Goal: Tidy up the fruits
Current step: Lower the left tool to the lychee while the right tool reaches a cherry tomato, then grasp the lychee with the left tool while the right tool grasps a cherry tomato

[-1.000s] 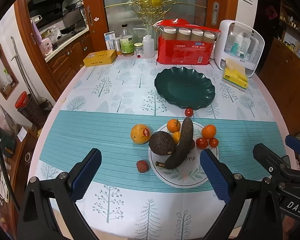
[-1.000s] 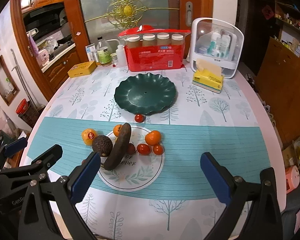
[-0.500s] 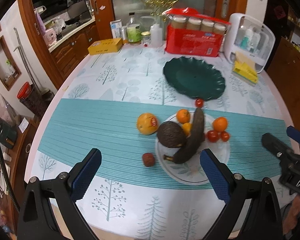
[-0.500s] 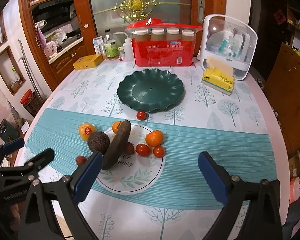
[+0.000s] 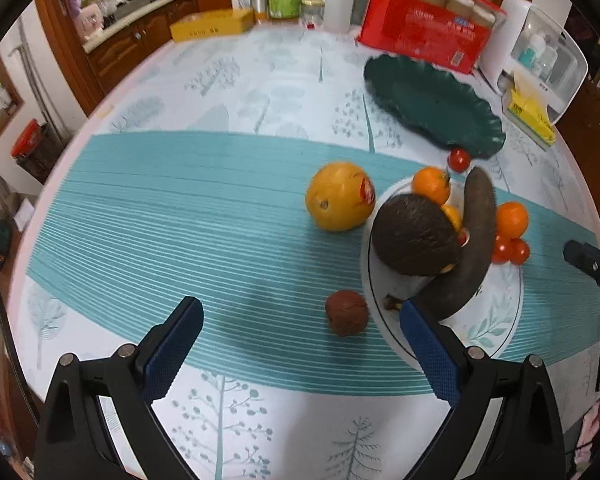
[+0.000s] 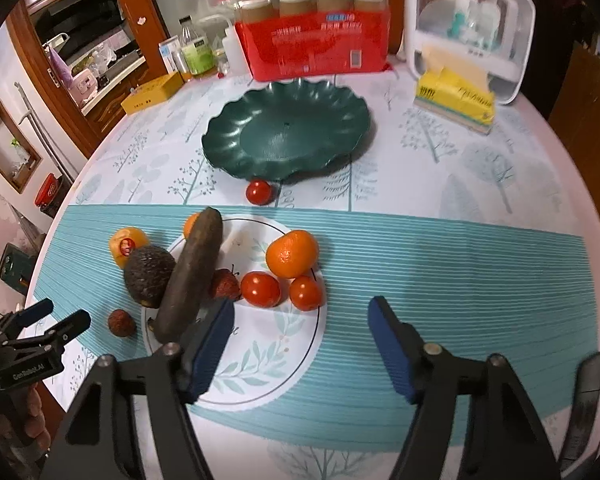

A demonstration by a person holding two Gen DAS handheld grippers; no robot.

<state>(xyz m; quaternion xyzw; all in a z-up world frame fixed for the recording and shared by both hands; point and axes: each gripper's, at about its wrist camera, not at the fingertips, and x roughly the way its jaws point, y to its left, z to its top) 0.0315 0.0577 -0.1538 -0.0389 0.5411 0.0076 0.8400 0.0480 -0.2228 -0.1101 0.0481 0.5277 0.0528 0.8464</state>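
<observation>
A white plate (image 6: 268, 364) holds a dark avocado (image 6: 148, 274), a blackened banana (image 6: 192, 276), mandarins (image 6: 292, 253), cherry tomatoes (image 6: 261, 289) and a lychee (image 6: 223, 284). An orange (image 5: 339, 197) and a small brown lychee (image 5: 347, 313) lie on the cloth left of the plate (image 5: 496, 320). One tomato (image 6: 259, 192) lies by the empty dark green dish (image 6: 286, 130). My left gripper (image 5: 300, 344) is open, just before the brown lychee. My right gripper (image 6: 300, 344) is open above the plate's near side.
At the table's back stand a red pack of jars (image 6: 314, 36), bottles (image 6: 196, 56), a yellow box (image 6: 152, 92), a white storage case (image 6: 468, 28) and a yellow tissue pack (image 6: 454, 100). The round table's edge curves close on the left and right.
Both grippers have moved forward and down toward the fruit. The left one now faces the brown lychee and orange; the right one is over the white plate. Both stay open.
</observation>
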